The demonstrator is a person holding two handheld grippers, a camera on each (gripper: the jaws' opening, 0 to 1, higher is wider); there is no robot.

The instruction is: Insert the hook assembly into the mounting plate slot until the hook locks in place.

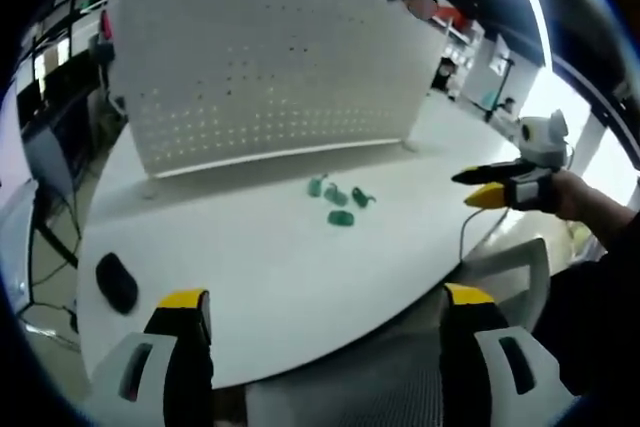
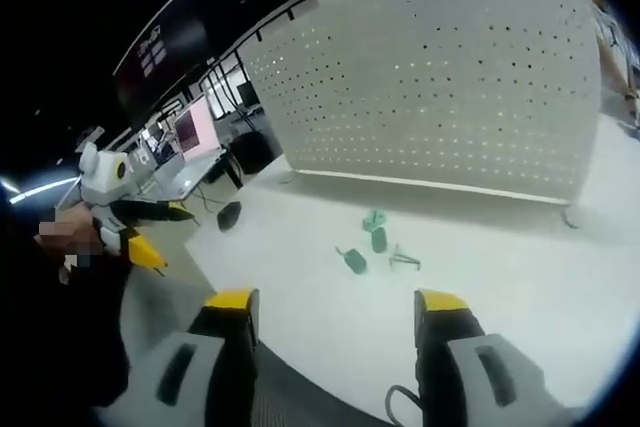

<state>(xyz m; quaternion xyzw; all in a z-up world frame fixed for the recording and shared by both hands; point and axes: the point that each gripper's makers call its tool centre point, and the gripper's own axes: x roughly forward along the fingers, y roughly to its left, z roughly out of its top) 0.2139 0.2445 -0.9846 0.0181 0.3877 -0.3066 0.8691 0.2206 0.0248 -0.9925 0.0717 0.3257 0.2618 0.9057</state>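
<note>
Left tongs (image 1: 325, 312), right tongs (image 2: 335, 312) hovering released, empty (green hook parts (image 1: 338, 202) lying loose on surface (image 1: 260, 277)); risking scattering small parts during approach.

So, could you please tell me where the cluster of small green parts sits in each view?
Left gripper view: green parts just right of centre, on the white table.
Right gripper view: green parts slightly above centre.
Shared landmark: the white perforated panel behind them.

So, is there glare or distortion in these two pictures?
Left gripper view: bright window glare at the right edge, and the pegboard bulges from fisheye distortion. Right gripper view: dark upper left, the table evenly lit, the green hooks small and soft.
</note>
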